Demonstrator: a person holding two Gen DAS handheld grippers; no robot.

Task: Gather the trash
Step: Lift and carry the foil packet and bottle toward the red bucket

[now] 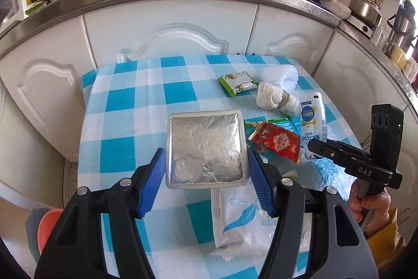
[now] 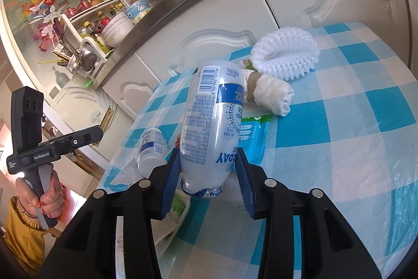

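Kitchen bench w/ blue-check cloth (image 1: 122, 101). Left tongs (image 1: 206, 161) clamp foil tray (image 1: 206, 148) by 2 side rims: light, thin, dents easily. Right tongs (image 2: 207, 174) pinch plastic bottle (image 2: 211, 127) near its neck, right of tray: empty, slick, squashy.

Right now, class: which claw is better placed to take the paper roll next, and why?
Right, probably. The roll lies just beyond the bottle that the right claw grips; the left claw, gripping the foil tray, is farther off. Both must unload first.
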